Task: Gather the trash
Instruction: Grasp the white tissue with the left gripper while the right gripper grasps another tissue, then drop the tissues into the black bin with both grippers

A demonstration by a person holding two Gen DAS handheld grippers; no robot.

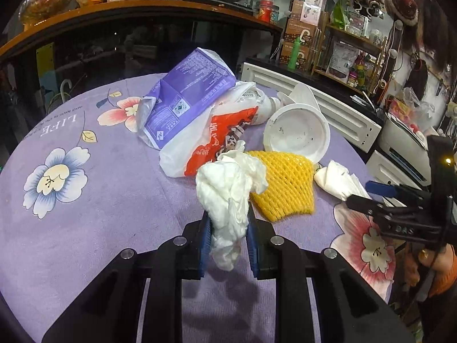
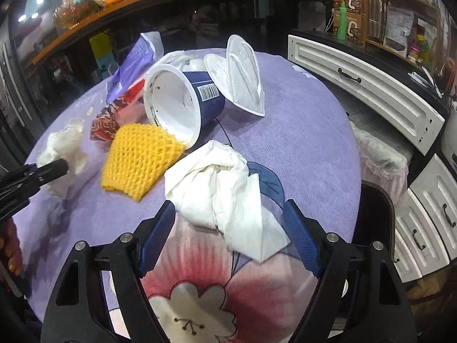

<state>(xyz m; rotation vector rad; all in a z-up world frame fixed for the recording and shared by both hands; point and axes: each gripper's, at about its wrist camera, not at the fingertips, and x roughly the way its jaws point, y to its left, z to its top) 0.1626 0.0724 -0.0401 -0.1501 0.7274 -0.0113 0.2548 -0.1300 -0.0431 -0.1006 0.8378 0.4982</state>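
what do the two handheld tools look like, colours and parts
Both tools match: the left tool and right tool have black angular plastic fingers with cut-out windows, silver round bolts at the joints and blue ribbed pads. An orange knitted sleeve shows behind the right tool.

A lived-in home: cluttered shelves [image 1: 348, 45], white drawers [image 2: 368, 91], flowered tablecloth [image 1: 85, 200].

Purple floral tablecloth [image 1: 120, 188]; white drawer cabinet [image 2: 368, 91]; green bottle [image 1: 295, 53].
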